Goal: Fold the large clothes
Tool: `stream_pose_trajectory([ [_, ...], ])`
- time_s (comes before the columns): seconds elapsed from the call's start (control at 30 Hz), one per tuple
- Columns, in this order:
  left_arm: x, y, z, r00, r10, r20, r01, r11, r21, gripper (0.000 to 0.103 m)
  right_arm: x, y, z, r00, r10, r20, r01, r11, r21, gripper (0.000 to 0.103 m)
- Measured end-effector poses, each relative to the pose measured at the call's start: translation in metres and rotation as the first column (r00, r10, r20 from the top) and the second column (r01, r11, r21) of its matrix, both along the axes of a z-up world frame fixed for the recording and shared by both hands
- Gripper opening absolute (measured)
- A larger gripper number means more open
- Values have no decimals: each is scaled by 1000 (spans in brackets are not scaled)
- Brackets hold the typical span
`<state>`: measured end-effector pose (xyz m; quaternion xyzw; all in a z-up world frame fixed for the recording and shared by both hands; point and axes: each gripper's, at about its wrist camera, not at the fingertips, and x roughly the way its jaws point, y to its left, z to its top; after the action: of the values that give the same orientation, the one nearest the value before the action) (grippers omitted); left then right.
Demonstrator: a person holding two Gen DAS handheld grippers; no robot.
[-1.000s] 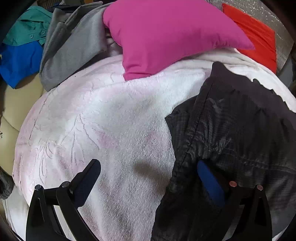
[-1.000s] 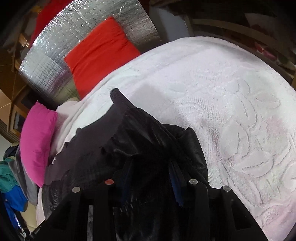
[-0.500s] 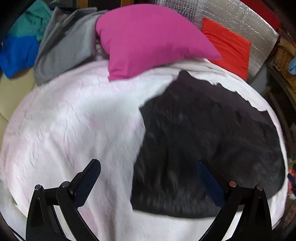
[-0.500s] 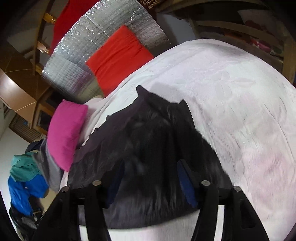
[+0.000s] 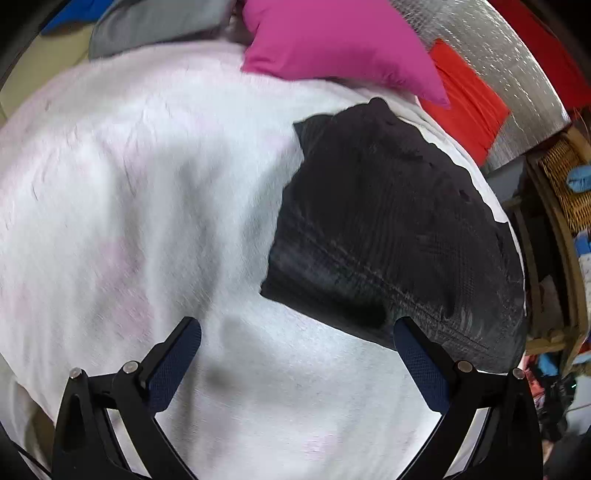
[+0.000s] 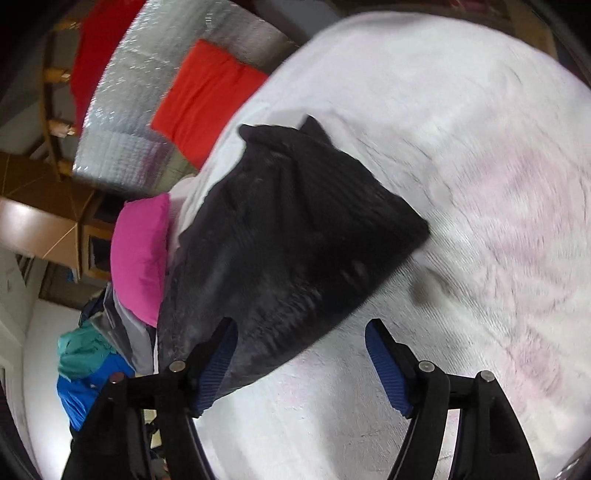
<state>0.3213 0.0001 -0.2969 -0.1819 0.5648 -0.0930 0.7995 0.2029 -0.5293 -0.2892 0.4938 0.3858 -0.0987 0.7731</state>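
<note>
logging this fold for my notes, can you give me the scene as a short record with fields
surface: white blanket, pale pink pattern
garment: black garment, folded into a compact shape and lying flat on the blanket
left gripper: open, nothing between its fingers, over bare blanket beside the garment
right gripper: has just been opening, fingers apart, near edge of the garment lies between them but is not pinched
behind the garment: pink pillow, red cushion
other clothes: grey garment at the far edge

Right tool (image 6: 301, 360) opened, released black garment (image 6: 295, 236), apparently flat
</note>
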Motion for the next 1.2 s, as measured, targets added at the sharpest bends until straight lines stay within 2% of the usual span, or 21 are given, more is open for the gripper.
stream_pose_trajectory([
  [0.2, 15, -5, -20, 996, 58, -73, -65, 992, -106, 103, 13, -11, -24, 998, -59, -13, 60, 997, 47, 76],
  [0.43, 28, -6, -19, 982, 187, -17, -188, 973, -136, 103, 32, -15, -30, 989, -130, 66, 129, 991, 19, 82],
  [0.47, 30, -9, -18, 980, 197, 3, -196, 973, -119, 103, 36, -14, -29, 988, -134, 72, 134, 991, 5, 83],
  [0.6, 37, -32, -10, 977, 188, 103, -191, 981, 26, 103, 47, -7, -25, 988, -139, 66, 144, 986, -82, 81],
  [0.67, 37, -44, -4, 974, 155, 168, -178, 975, 134, 103, 52, -1, -21, 990, -135, 46, 141, 979, -150, 67],
  [0.73, 33, -56, 2, 969, 95, 229, -148, 962, 230, 103, 53, 5, -15, 991, -129, 44, 135, 969, -207, 58],
  [0.83, 32, -72, 9, 960, -5, 279, -88, 943, 320, 103, 56, 15, -5, 993, -111, 26, 114, 949, -295, 56],
  [0.93, 31, -74, 11, 953, -45, 300, -70, 929, 363, 103, 55, 12, -8, 993, -114, 19, 115, 955, -275, 56],
  [1.03, 33, -75, 11, 952, -56, 301, -62, 928, 367, 103, 50, 2, -14, 993, -119, 20, 120, 967, -224, 56],
  [1.2, 33, -74, 10, 949, -65, 309, -60, 923, 380, 103, 57, 2, -14, 994, -112, 13, 112, 968, -223, 56],
])
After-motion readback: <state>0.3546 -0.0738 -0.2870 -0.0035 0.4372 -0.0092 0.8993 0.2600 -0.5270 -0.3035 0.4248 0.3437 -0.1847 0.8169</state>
